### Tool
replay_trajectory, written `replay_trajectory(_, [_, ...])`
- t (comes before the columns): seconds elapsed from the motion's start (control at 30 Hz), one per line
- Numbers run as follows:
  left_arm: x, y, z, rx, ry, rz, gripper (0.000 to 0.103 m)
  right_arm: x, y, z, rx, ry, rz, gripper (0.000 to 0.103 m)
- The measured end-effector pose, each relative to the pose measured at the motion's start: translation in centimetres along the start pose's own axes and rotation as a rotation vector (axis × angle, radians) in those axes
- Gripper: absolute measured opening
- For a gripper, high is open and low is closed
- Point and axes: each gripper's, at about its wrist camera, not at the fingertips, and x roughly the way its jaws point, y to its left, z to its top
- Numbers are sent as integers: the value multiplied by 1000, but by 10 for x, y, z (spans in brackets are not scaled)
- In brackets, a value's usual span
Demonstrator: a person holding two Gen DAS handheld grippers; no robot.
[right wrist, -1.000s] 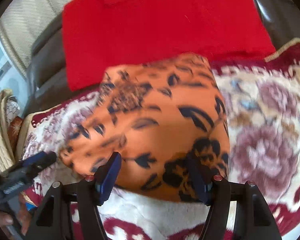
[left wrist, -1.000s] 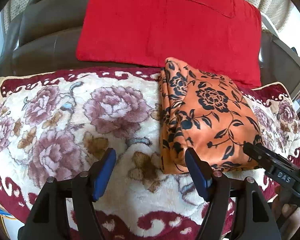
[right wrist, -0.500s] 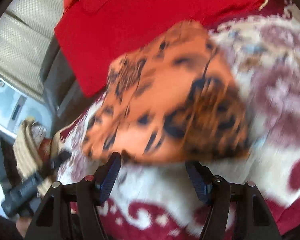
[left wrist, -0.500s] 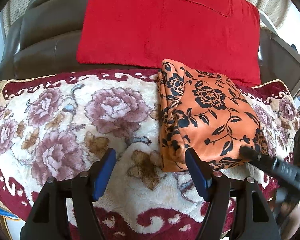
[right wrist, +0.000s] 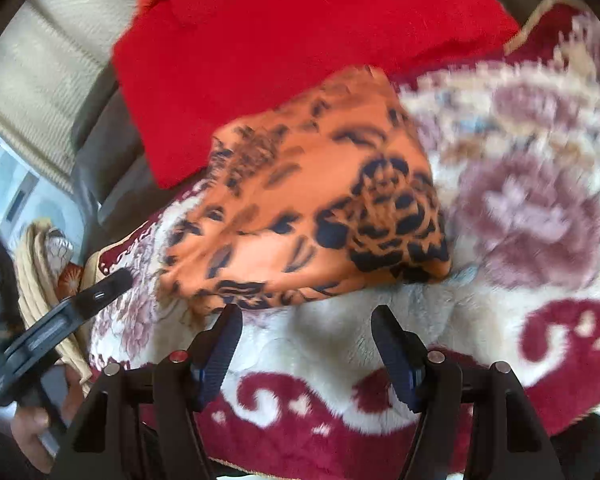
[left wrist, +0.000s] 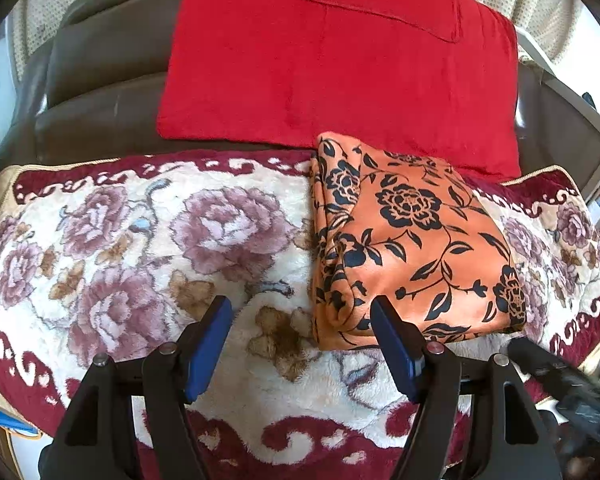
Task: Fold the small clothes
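Note:
A folded orange cloth with a black flower print (left wrist: 412,240) lies flat on the floral blanket (left wrist: 140,240), its far edge against the red cushion. My left gripper (left wrist: 302,322) hovers open just in front of the cloth's near left corner, with only blanket between its blue pads. The right gripper (right wrist: 304,332) also stands open and empty, short of the cloth's (right wrist: 320,216) near edge; this view is blurred. The right gripper (left wrist: 560,380) shows as a dark blur at the lower right of the left wrist view. The left gripper (right wrist: 60,320), held by a hand (right wrist: 32,432), appears at the left.
A big red cushion (left wrist: 340,60) leans on the brown leather sofa back (left wrist: 100,92) behind the cloth. The blanket's dark red border (left wrist: 300,436) runs along the front edge. A white window frame (left wrist: 572,112) stands at the right.
The right gripper has pulled back and rolled, so the cloth no longer sits between its fingers. In the left wrist view it slid down toward the corner. The cloth and left gripper stayed put.

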Motion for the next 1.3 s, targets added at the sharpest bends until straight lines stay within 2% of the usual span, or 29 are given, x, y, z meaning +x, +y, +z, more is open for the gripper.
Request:
replay_trajectory(0.07, [-7, -3, -1, 2, -23, 27, 77, -22, 17, 4, -53, -66, -45, 72])
replay_trajectory(0.13, [-15, -5, -1, 0, -44, 47, 79, -39, 40, 14, -135, -138, -112, 81])
replay_trajectory(0.2, [-22, -4, -2, -10, -58, 48, 79, -56, 60, 19, -213, -205, -174, 85])
replay_trajectory(0.3, [-29, 1, -3, -52, -67, 43, 85, -63, 74, 27, -288, -257, -248, 86])
replay_trajectory(0.33, [-32, 1, -3, -62, -77, 46, 90, -63, 78, 26, -293, -264, -264, 86])
replay_trajectory(0.43, [-41, 2, -5, -70, -112, 71, 93, -54, 77, 30, -271, -254, -266, 86])
replay_trajectory(0.6, [-52, -5, -1, -43, -141, 64, 97, -51, 71, 26, -266, -215, -295, 86])
replay_trajectory(0.73, [-57, -21, 3, 18, -156, 67, 101, -46, 69, 30, -271, -196, -322, 86])
replay_trajectory(0.8, [-57, -28, 4, 39, -163, 101, 103, -46, 70, 31, -267, -195, -332, 86])
replay_trajectory(0.87, [-56, -32, 5, 54, -162, 128, 103, -45, 69, 33, -266, -191, -343, 86])
replay_trajectory(0.97, [-54, -31, 7, 46, -156, 110, 103, -43, 67, 35, -264, -182, -355, 86])
replay_trajectory(1.1, [-52, -34, 7, 44, -163, 136, 103, -42, 65, 36, -275, -175, -371, 86])
replay_trajectory(1.3, [-43, -34, 8, 26, -134, 121, 103, -41, 64, 36, -274, -166, -373, 86])
